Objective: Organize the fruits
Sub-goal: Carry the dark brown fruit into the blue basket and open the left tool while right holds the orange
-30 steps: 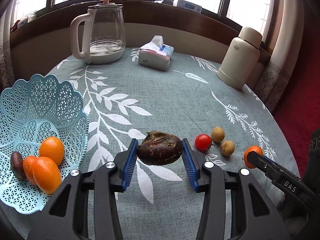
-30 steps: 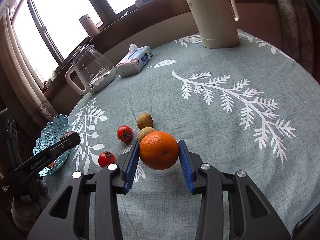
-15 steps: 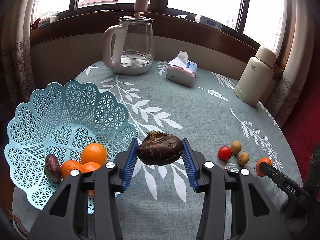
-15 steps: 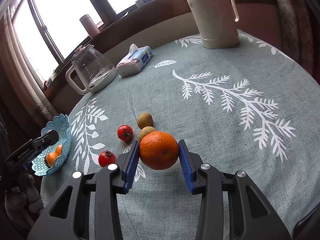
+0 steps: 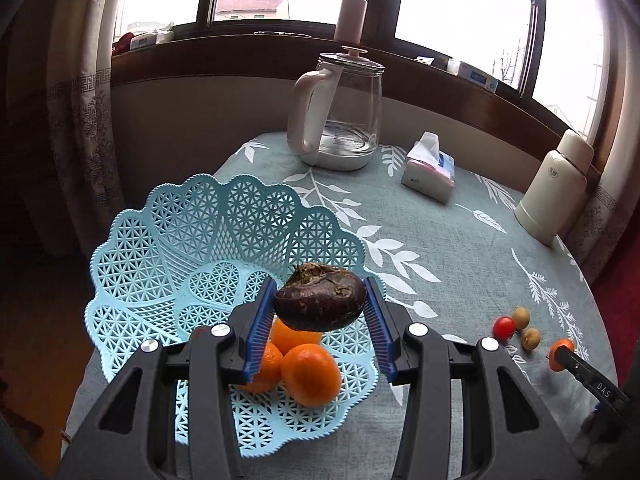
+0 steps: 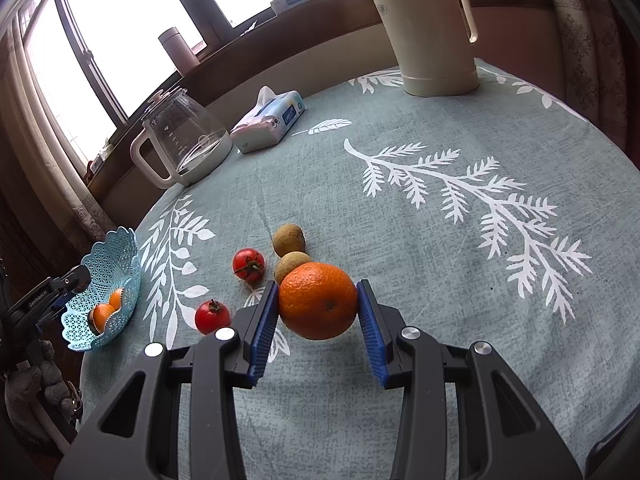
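Dark fruit [image 5: 320, 302] hides one basket orange [image 5: 295, 336] (perhaps more).

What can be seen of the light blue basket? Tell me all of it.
The light blue basket is a shallow plastic bowl with lattice openwork walls, heart-shaped panels and a scalloped rim. It sits upright on the leaf-printed tablecloth near the table's edge. Inside lie at least three oranges, bunched toward the near side. The left claw, shut on a dark wrinkled fruit, hangs above its near wall. The right wrist view shows the basket small at the far left.
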